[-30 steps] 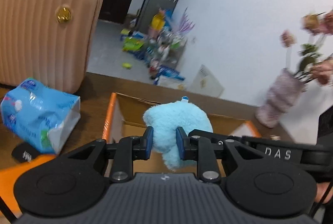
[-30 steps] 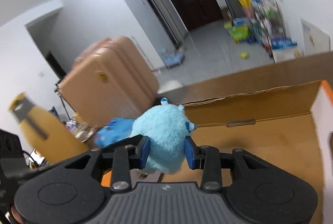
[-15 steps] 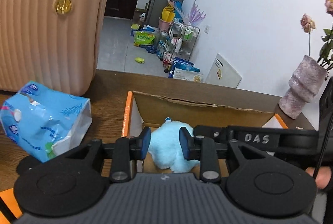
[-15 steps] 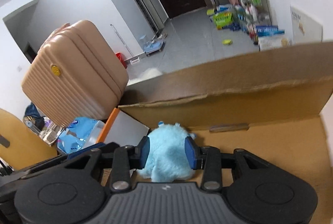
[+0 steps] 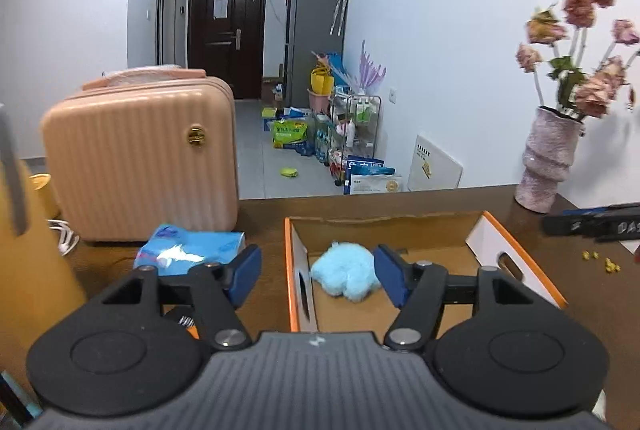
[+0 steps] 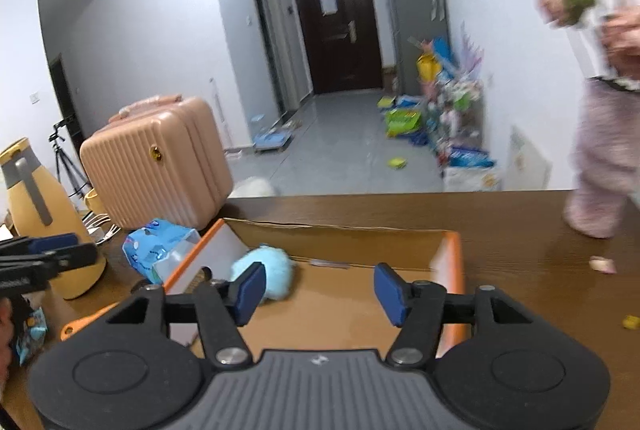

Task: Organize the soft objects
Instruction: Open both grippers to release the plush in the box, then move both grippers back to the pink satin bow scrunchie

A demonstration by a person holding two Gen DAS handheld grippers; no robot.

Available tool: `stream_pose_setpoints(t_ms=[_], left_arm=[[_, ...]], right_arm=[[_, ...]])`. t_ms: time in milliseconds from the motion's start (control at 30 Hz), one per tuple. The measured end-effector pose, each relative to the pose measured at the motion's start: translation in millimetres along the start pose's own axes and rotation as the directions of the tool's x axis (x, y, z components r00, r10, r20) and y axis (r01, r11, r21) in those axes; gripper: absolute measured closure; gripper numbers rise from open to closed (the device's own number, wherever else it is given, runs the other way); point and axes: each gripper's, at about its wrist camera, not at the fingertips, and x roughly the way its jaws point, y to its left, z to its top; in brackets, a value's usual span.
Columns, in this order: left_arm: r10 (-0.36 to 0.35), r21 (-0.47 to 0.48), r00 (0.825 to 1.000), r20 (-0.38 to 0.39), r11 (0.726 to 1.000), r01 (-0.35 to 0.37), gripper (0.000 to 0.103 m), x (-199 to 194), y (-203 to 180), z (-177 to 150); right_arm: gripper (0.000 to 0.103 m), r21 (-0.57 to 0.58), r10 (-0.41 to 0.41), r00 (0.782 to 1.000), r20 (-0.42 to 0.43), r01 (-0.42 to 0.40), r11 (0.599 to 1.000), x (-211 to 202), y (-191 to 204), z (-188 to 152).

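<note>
Two hand-held grippers hover over a brown surface (image 5: 460,200), both with jaws spread wide and empty. Ahead and left of the left hand-held gripper (image 5: 316,276) stands a pink suitcase (image 5: 140,158), with a blue tissue pack (image 5: 192,248) lying just in front of it. Straight ahead, between its fingers, a fluffy blue toy (image 5: 345,276) lies inside the cardboard box (image 5: 516,250), near the box's left wall. The right hand-held gripper (image 6: 318,292) hangs above the box's middle, the toy beside its left finger. Far right stands a vase of flowers (image 5: 550,158).
</note>
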Motion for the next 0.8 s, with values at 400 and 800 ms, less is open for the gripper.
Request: stream_pose_setpoints(t_ms=[400, 800], left_arm=[[-0.057, 0.018, 0.974, 0.218, 0.998, 0.054, 0.018, -174, -37, -114], [-0.045, -0.065, 0.981, 0.188, 0.996, 0.058, 0.007, -252, -60, -244]], right_arm=[[0.028, -0.065, 0.024, 0.985, 0.173, -0.013, 0.998, -181, 2, -138], [0.014, -0.063, -0.043, 0.933, 0.356, 0.07, 0.996, -279, 63, -305]])
